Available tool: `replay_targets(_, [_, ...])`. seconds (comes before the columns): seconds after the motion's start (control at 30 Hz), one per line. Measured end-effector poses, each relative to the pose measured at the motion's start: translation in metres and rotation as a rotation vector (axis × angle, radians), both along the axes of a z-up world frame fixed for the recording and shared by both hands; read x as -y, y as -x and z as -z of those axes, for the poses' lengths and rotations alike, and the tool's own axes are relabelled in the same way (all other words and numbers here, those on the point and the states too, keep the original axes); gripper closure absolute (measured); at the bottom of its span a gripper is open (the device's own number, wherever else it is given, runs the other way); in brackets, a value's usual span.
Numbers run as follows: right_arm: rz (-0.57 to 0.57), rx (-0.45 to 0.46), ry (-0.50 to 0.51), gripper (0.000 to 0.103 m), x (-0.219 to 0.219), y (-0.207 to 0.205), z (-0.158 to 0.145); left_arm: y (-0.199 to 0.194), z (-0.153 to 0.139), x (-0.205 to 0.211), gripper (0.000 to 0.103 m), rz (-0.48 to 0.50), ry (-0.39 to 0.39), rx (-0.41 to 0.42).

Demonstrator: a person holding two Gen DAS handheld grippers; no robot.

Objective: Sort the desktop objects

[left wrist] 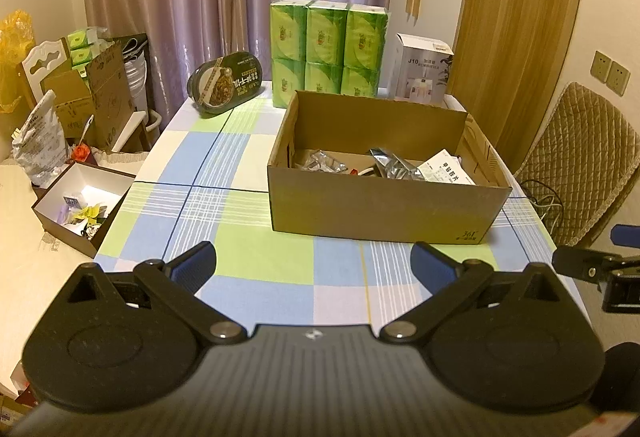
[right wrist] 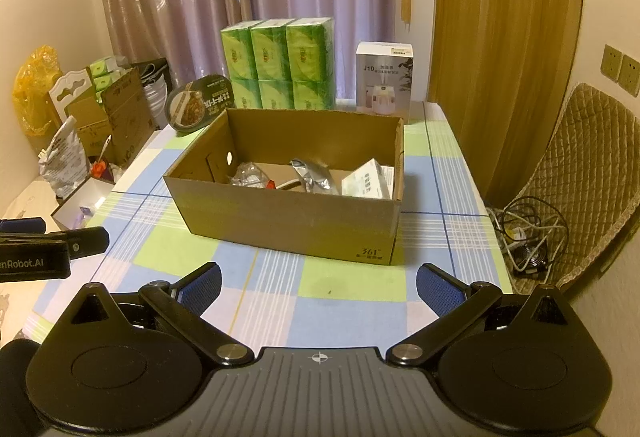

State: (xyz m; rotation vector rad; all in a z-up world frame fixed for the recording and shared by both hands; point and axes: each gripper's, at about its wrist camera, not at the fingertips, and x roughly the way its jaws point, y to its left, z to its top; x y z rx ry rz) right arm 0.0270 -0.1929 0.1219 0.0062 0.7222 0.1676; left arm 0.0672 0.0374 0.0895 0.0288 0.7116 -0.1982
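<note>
Cables (right wrist: 528,233) beside the chair show only in the right wrist view. The cardboard box (left wrist: 376,205) sits mid-surface (left wrist: 224,249), long axis across, holding foil packets (left wrist: 394,165). Left gripper (left wrist: 314,263) and right gripper (right wrist: 318,283) hover level before it, both spread wide, empty.

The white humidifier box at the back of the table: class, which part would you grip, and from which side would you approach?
Grip the humidifier box across its two narrow side faces, near the top, coming from the front over the cardboard box. It stands upright, tall and flat-sided, with space to its right; the green tissue packs stand to its left. Both grippers' jaws are open.
</note>
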Motion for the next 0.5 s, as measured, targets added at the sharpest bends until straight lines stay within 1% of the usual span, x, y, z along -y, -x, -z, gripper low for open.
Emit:
replay_targets(0.3, [0.0, 0.0, 0.001, 0.002, -0.0002, -0.0006, -0.0007, -0.0006, 0.0018, 0.0031, 0.001, 0.008, 0.001, 0.002])
replay_targets(0.5, [-0.001, 0.003, 0.003, 0.002, 0.0002, -0.0004, -0.0003, 0.0048, 0.0, 0.0066, 0.001, 0.041, 0.008, 0.037])
